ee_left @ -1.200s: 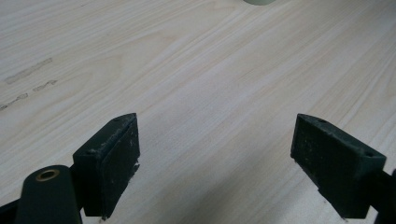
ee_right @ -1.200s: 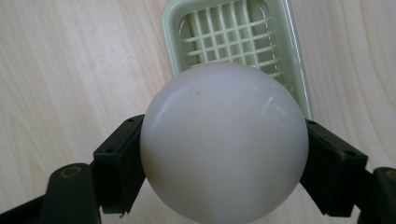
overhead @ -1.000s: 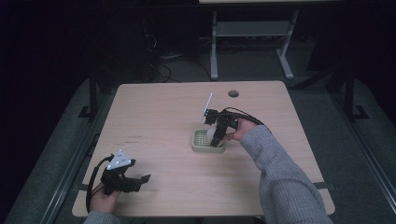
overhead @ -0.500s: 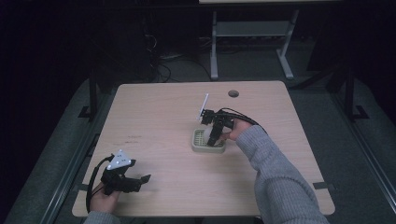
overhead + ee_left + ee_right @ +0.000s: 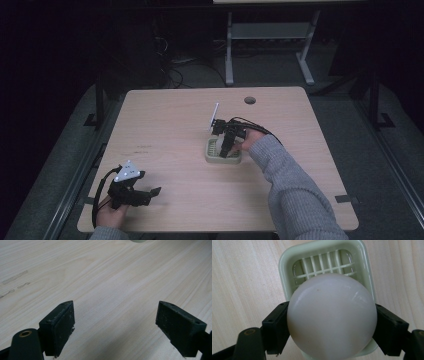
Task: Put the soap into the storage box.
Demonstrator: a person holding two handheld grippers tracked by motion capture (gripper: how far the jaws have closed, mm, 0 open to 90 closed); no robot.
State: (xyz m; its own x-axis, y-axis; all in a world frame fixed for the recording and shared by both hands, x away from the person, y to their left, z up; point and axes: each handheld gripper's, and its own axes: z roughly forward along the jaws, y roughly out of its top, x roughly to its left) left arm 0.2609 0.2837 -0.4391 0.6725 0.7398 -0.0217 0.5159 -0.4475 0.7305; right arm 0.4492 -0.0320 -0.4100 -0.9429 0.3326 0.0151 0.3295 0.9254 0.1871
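A white ball [image 5: 332, 315] is being held clamped in the right gripper [image 5: 226, 145] over the green basket [image 5: 287, 270] near table centre. Lowering and release are judged next. The left gripper [image 5: 122, 322] is being rested, jaws apart, at seven o'clock.

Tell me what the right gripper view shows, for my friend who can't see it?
A smooth white ball is pinched between the right gripper's two black fingers. Under it sits a pale green square basket with a slatted bottom, on a light wooden table.
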